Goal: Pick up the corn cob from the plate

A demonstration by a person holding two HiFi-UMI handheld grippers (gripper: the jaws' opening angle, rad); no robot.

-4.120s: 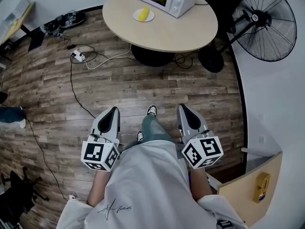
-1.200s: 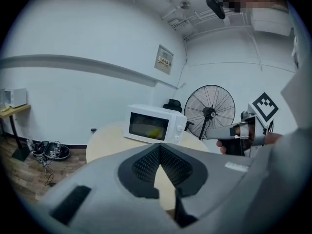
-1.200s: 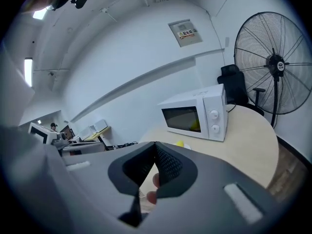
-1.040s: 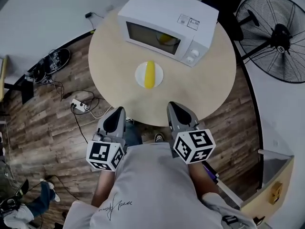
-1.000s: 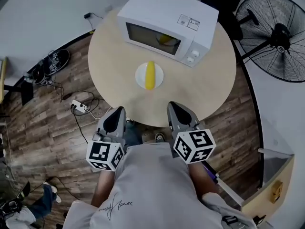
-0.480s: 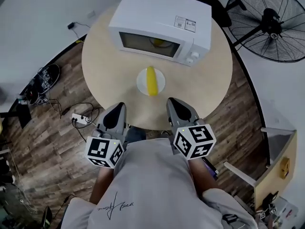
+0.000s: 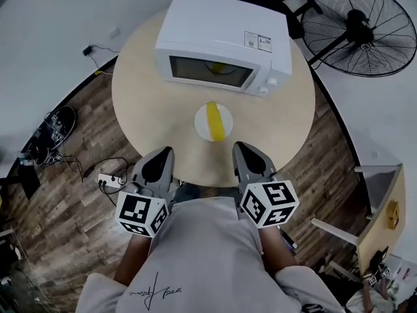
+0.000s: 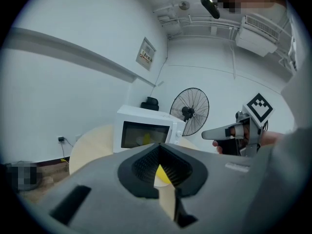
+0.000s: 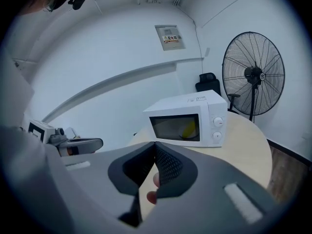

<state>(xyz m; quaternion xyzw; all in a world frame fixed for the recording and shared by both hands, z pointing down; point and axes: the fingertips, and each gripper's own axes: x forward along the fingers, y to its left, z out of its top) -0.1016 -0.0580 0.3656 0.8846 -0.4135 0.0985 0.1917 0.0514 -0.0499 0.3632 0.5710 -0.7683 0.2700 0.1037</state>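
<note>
The wooden floor (image 7: 58,194) is lying open to the left of the person and behind them, with a power strip (image 7: 107,178) and loose cables trailing across it near the bench's left side. The round bench (image 7: 143,103) is taking up the middle of the head view, its near edge curving right under the tips of both claws. A broad bare stretch of benchtop is sitting free to the left of the plate, and a narrower one to the right. The white microwave (image 7: 225,44) is standing on the far half of the bench with its door facing the person, closing off the room behind the plate. The standing fan (image 7: 365,28) is staying well apart, on the floor beyond the bench's right edge.

The left claw (image 7: 163,154) and the right claw (image 7: 242,149) are hovering side by side at the near edge, both pointing forward and tipping slightly down. Each is keeping its jaws together at the tips and is gripping nothing.

The white plate (image 7: 203,113) is resting just ahead of the claws and between their lines, near the microwave's front. The corn cob (image 7: 215,120) is lying across the plate, pointing roughly from the microwave towards the person, untouched by either claw.
</note>
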